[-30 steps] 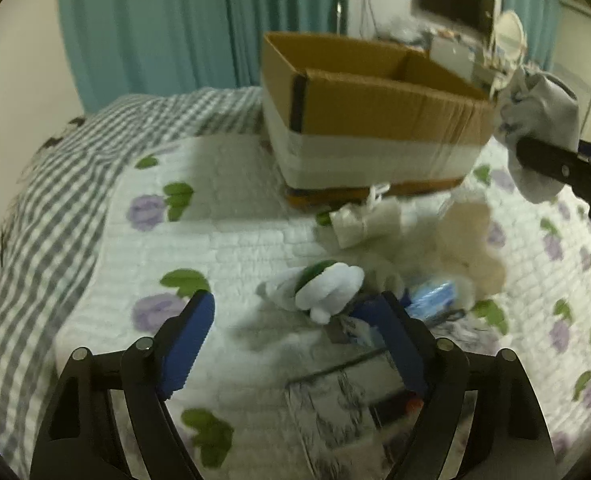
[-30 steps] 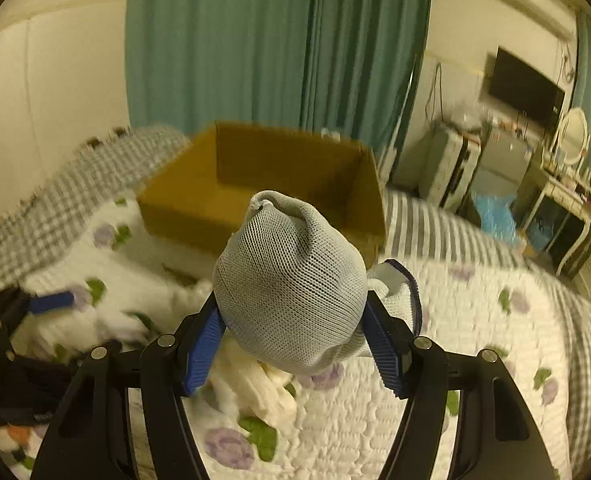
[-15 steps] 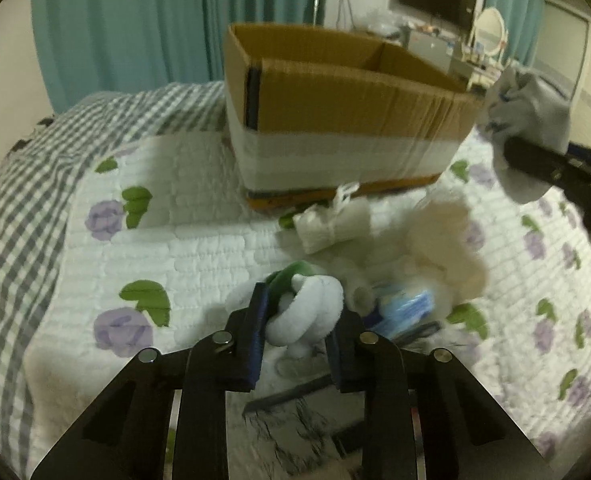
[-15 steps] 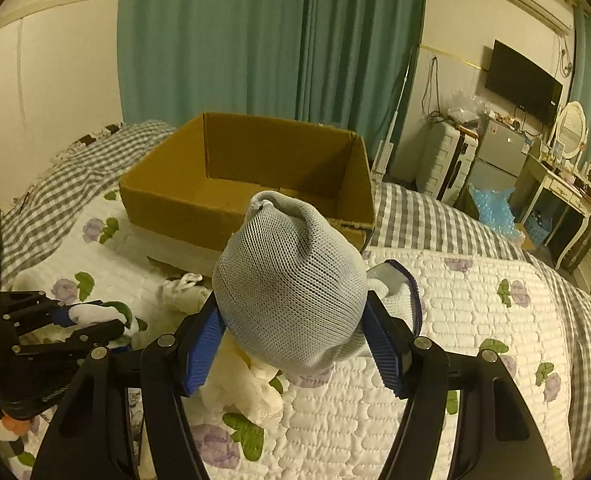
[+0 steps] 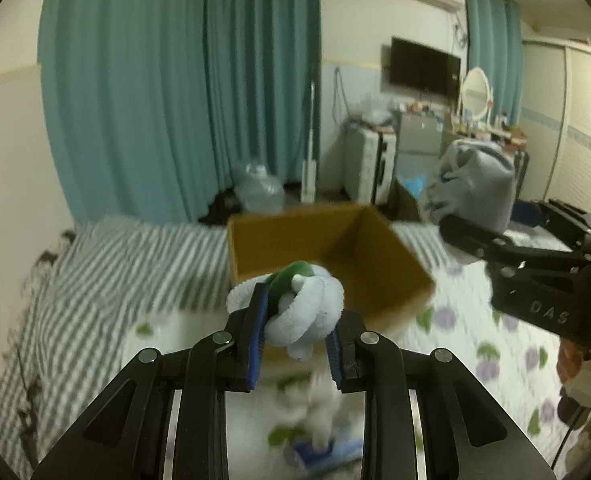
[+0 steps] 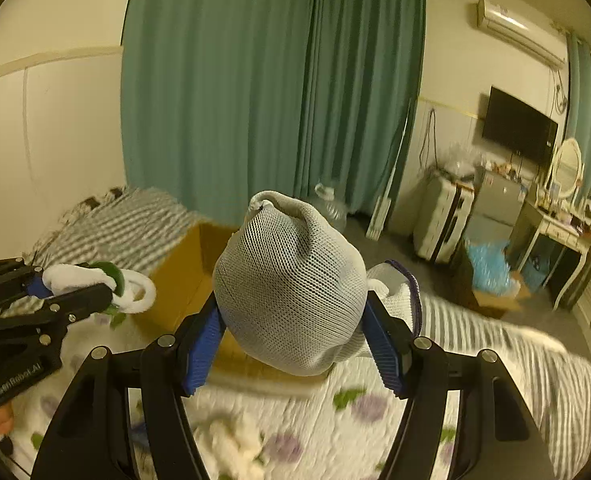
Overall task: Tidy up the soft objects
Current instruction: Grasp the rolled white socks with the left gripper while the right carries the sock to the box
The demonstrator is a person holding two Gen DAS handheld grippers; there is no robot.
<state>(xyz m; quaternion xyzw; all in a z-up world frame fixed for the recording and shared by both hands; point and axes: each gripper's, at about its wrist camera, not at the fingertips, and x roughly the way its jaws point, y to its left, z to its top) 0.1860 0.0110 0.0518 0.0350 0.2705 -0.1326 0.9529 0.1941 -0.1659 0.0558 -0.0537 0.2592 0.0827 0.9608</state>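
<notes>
Holding two soft things up at the same time, both near the open cardboard box point(image 5: 327, 256) on the bed point(image 5: 107, 280).

On the left: left gripper point(image 5: 295, 338) squeezing a small white and green soft toy point(image 5: 305, 312), jaws clenched tight on it, lifting it up just in front of the near wall of the box. Toy not in the box yet.

In the middle: box looking empty inside, as far as showing. So nothing put away yet, going by that.

On the right: right gripper point(image 6: 295, 344) gripping a rolled-up grey sock point(image 6: 291, 292), jaws clamped on its sides, holding it up near the right side of the box. Also not dropped in yet.

Still lying low on the quilt, near the camera: some blurry white fluffy things point(image 6: 235, 440) and a bit of blue stuff point(image 5: 319, 450). Probably needing picking up after these two go in.

Reading words: "DAS" on the right gripper's black body in the left view. "GenRobot.AI" on the left gripper's black body in the right view. Not seeing any other writing clear enough to read.
</notes>
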